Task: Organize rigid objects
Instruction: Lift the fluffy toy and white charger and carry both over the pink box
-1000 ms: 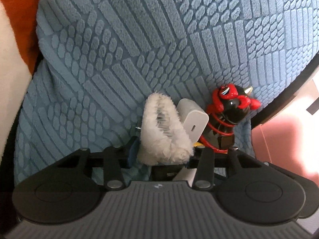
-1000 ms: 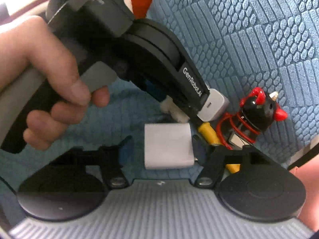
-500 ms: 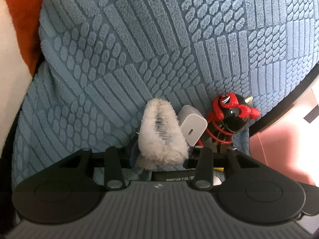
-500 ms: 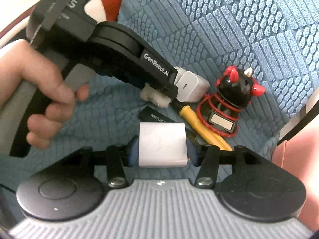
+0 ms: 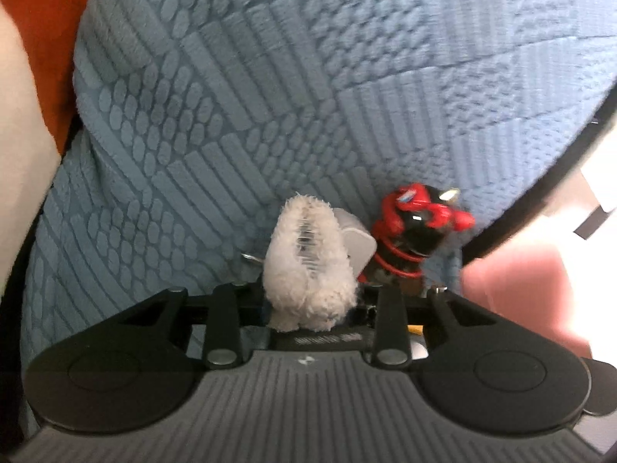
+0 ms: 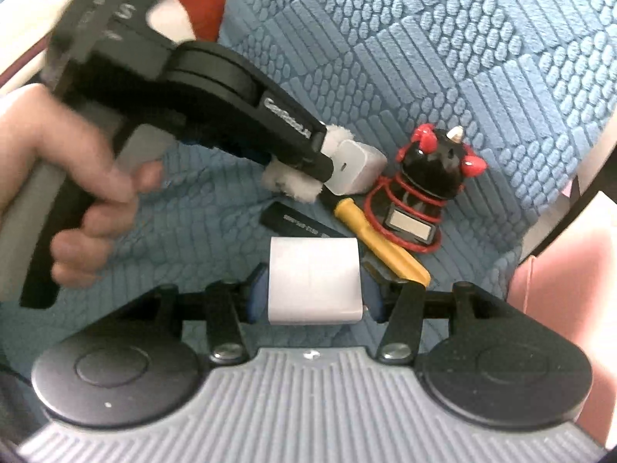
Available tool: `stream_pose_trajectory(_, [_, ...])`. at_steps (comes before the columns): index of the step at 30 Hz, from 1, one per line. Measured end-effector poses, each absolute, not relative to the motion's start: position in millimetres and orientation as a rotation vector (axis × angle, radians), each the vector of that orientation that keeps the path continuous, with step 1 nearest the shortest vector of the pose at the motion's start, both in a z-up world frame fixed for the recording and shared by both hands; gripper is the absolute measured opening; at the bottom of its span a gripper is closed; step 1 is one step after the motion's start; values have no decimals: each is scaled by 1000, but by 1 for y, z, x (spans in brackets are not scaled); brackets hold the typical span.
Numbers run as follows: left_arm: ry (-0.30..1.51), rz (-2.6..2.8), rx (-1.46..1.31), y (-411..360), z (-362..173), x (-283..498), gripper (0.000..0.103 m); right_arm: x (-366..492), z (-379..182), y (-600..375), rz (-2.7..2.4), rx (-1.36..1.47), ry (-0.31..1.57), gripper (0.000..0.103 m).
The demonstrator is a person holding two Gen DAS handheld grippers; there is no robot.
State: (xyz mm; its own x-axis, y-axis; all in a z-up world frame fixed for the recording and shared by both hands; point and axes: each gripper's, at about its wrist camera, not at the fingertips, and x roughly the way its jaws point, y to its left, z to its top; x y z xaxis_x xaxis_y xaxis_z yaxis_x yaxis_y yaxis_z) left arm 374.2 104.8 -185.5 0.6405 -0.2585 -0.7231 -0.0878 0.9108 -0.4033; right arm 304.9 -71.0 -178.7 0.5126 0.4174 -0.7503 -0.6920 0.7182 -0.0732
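Note:
A fluffy white piece (image 5: 308,262) stands between the fingers of my left gripper (image 5: 312,297). The jaws are closing and press its sides. In the right wrist view the left gripper (image 6: 308,162), held by a hand (image 6: 77,177), covers most of the fluffy piece (image 6: 293,187). My right gripper (image 6: 314,297) is shut on a white block (image 6: 314,281), with its blue pads against both sides. Ahead lie a white charger (image 6: 356,171), a black and red horned figure on a spring (image 6: 435,166), a yellow-handled tool (image 6: 381,243) and a black flat stick (image 6: 297,222).
Everything rests on a textured blue blanket (image 6: 424,38). Its edge runs down the right side, with a pink surface (image 6: 559,289) beyond it. Red and white cloth (image 5: 38,38) lies at the far left. The charger (image 5: 358,247) and the figure (image 5: 420,227) crowd the fluffy piece.
The left jaws have narrowed on the fluffy piece, which looks slimmer. The right gripper has drawn up and back with the white block, so more of the yellow tool and black stick shows.

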Motion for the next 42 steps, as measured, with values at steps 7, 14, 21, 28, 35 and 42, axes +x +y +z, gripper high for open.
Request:
stream_pose_trajectory(7, [869,-92,-421,91,-171,335,38,289,-165,-80,646,-357,777,53])
stream_pose_trajectory(14, [847,-81,-442,89,-144,283,38,266,-157,-80,612,-374,749,53])
stream_pose_trajectory(21, [803,-72,-483,88,-124,220,38,235,-145,-94,585,-326,726,53])
stream_pose_trajectory(28, [768,-44,-520,73,-111,174,38,205,-142,-110,551,-246,739,53])
stream_pose_trajectory(35, [774,6,-506,61,-108,141,38,183,-148,-124,481,-233,771,53])
stream_pose_trajectory(42, [740,17,-526,58,-83,119,38,166,-120,-131,487,-282,740,53])
